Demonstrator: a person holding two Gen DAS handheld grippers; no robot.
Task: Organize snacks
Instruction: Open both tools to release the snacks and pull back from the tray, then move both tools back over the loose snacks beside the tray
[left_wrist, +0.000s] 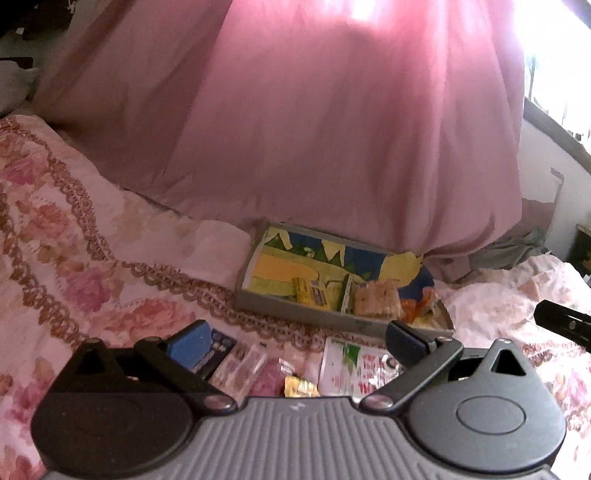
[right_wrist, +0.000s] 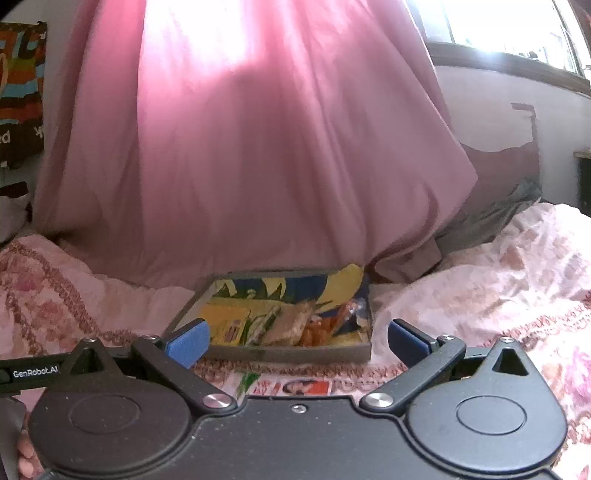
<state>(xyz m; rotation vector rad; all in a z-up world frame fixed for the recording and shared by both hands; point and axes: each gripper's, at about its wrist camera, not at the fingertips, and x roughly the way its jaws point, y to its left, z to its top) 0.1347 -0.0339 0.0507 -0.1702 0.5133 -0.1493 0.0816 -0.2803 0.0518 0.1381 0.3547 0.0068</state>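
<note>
While the left wrist view looks forward over a flowered bedspread (left_wrist: 92, 236), the left gripper (left_wrist: 299, 343) shows its jaws spread wide with nothing between the blue pads (left_wrist: 192, 349). Just below and between its fingers lie the loose snacks still to be sorted: a dark blue packet (left_wrist: 218, 349) under the left finger, a pale pink-printed sachet (left_wrist: 243, 363) beside it, a small yellow wrapper (left_wrist: 297, 387) near the middle, and a white and green pouch (left_wrist: 351, 365) under the right finger. Ahead of the gripper, well beyond these, sits the shallow tray (left_wrist: 314, 317) with a colourful liner, holding a yellow box (left_wrist: 306, 291), a pale wafer pack (left_wrist: 376, 297) and something orange at its right end; they sit packed in a row along the near wall, which looks like the sorting under way. A pink curtain (left_wrist: 332, 129) hangs behind it. From the right wrist view, the right gripper (right_wrist: 299, 341) also stands apart and empty, its pads framing the tray (right_wrist: 295, 352) straight ahead, close in front of the fingertips. Directly beneath the gripper, the white and green pouch (right_wrist: 280, 386) lies flat on the bedspread (right_wrist: 480, 266). Both tools seem poised above the loose pile, probably to pick the next packet for the tray.
</note>
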